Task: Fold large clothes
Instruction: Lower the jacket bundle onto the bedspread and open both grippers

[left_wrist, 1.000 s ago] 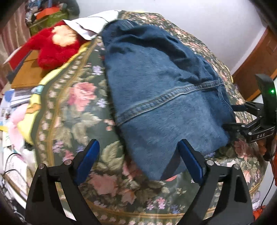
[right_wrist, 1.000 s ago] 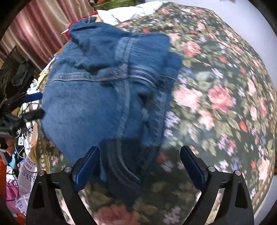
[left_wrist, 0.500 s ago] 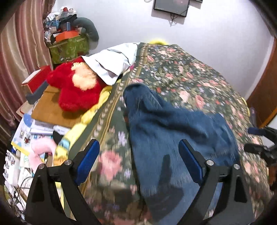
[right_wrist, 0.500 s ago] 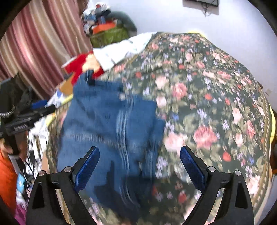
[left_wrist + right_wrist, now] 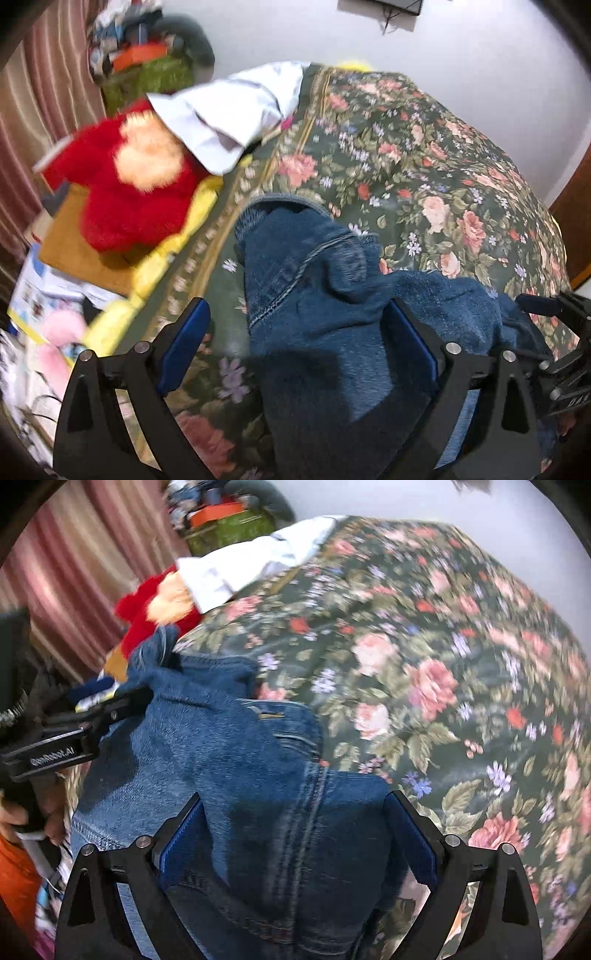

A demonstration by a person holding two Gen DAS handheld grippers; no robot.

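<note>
Bed edge runs 7 to 12 o'clock in the left wrist view; off it, from left: striped curtain (image 5: pixel 22 122), papers and a pink soft item on the floor side, brown board (image 5: pixel 79 251), red plush toy (image 5: pixel 122 192), yellow cloth strip (image 5: pixel 173 243) along the mattress edge. A white garment (image 5: pixel 229 110) lies at 11 o'clock over the bed corner, its lower end overlapping the plush.

Jeans (image 5: pixel 332 332) lie bunched at the near edge of the floral bedspread (image 5: pixel 443 166), folds raised at centre. Open bedspread from 12 to 3 o'clock, nothing lying on it there.

Left gripper (image 5: pixel 297 347): fingers spread wide, denim between them, not pinched. In the right wrist view it enters at 9 o'clock (image 5: pixel 122 705), held by a hand (image 5: pixel 33 812), tips at the upper jeans corner.

Right gripper (image 5: pixel 295 834): fingers spread wide, jeans seam (image 5: pixel 310 830) running between them, cloth not clamped. In the left wrist view it sits at 4 o'clock (image 5: pixel 554 332), close against the jeans edge.

White wall behind the bed; green box (image 5: pixel 229 528) with clutter at 11 o'clock
</note>
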